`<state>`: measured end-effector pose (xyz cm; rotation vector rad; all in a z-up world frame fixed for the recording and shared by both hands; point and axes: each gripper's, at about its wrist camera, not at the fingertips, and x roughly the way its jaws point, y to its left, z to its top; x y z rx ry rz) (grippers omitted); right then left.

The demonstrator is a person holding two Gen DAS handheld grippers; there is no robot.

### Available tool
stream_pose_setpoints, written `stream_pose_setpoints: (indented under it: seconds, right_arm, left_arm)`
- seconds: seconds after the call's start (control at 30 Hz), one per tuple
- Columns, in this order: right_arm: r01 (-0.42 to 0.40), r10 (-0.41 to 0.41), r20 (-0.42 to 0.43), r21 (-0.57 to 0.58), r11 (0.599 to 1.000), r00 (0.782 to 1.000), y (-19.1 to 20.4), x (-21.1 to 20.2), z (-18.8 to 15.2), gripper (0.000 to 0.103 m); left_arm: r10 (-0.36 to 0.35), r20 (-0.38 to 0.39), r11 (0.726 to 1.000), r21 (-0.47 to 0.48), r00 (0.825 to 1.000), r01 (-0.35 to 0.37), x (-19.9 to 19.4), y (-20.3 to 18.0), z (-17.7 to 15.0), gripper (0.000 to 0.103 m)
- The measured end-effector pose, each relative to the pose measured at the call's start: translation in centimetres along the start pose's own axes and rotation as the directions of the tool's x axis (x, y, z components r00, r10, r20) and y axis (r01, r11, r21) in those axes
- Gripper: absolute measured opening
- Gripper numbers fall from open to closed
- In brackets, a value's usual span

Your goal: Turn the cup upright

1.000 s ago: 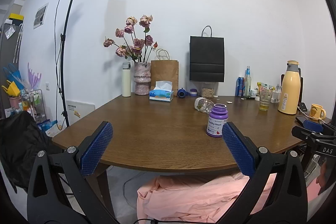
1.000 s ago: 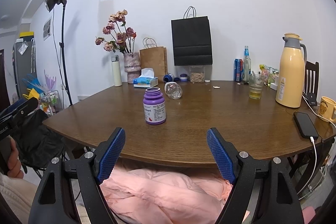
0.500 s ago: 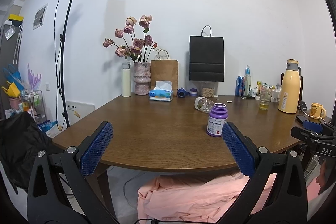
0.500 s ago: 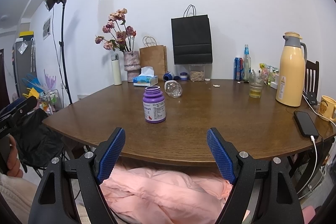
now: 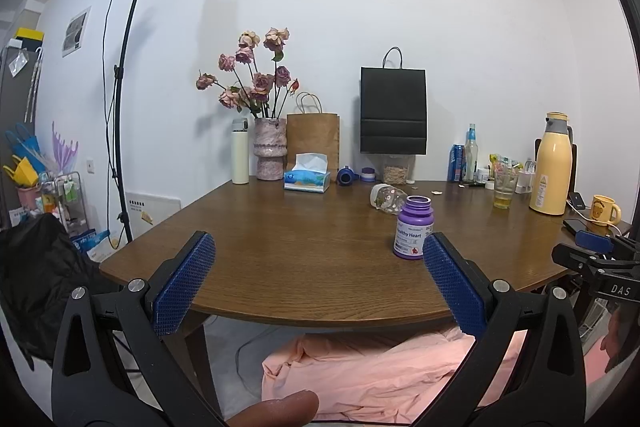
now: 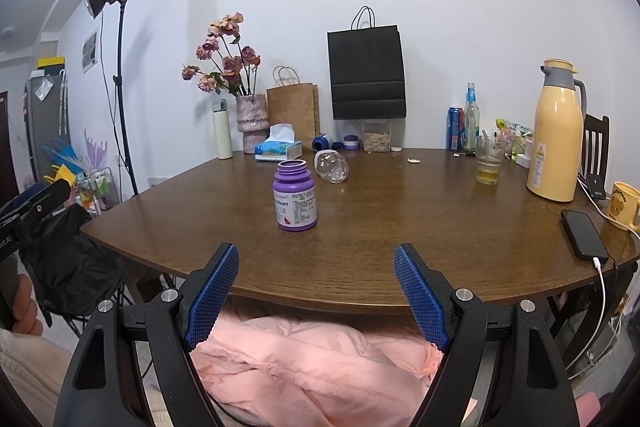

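Note:
A clear glass cup (image 5: 387,198) lies on its side on the brown table (image 5: 300,255), just behind an upright purple bottle (image 5: 413,233). It also shows in the right wrist view (image 6: 331,166), behind the purple bottle (image 6: 295,201). My left gripper (image 5: 316,251) is open and empty at the table's near edge, well short of the cup. My right gripper (image 6: 316,261) is open and empty, also at the near edge. The right gripper's body shows at the far right of the left wrist view (image 5: 596,263).
Along the back stand a vase of flowers (image 6: 251,117), tissue box (image 6: 278,149), paper bags (image 6: 366,67), cans and a glass of drink (image 6: 489,159). A yellow thermos (image 6: 556,147), phone (image 6: 582,235) and yellow mug (image 6: 624,205) sit right. Pink fabric (image 6: 320,363) lies below.
The right gripper has moved slightly forward toward the table. The left gripper has barely moved. Both stay open.

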<state>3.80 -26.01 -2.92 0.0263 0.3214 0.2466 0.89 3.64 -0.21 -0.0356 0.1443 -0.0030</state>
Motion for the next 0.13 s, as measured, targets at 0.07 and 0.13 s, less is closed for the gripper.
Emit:
stream_pose_setpoints:
  seconds: [0.07,0.13]
  right_arm:
    - [0.001,-0.001,0.001,-0.001,1.0,1.0,0.0,0.0,-0.02,0.085]
    - [0.001,-0.001,0.001,-0.002,1.0,1.0,0.04,0.02,-0.05,0.085]
  left_arm:
    - [-0.002,-0.001,1.0,0.001,1.0,0.002,0.01,0.03,0.02,0.103]
    - [-0.002,-0.002,1.0,0.003,1.0,0.002,0.01,-0.02,0.0,0.103]
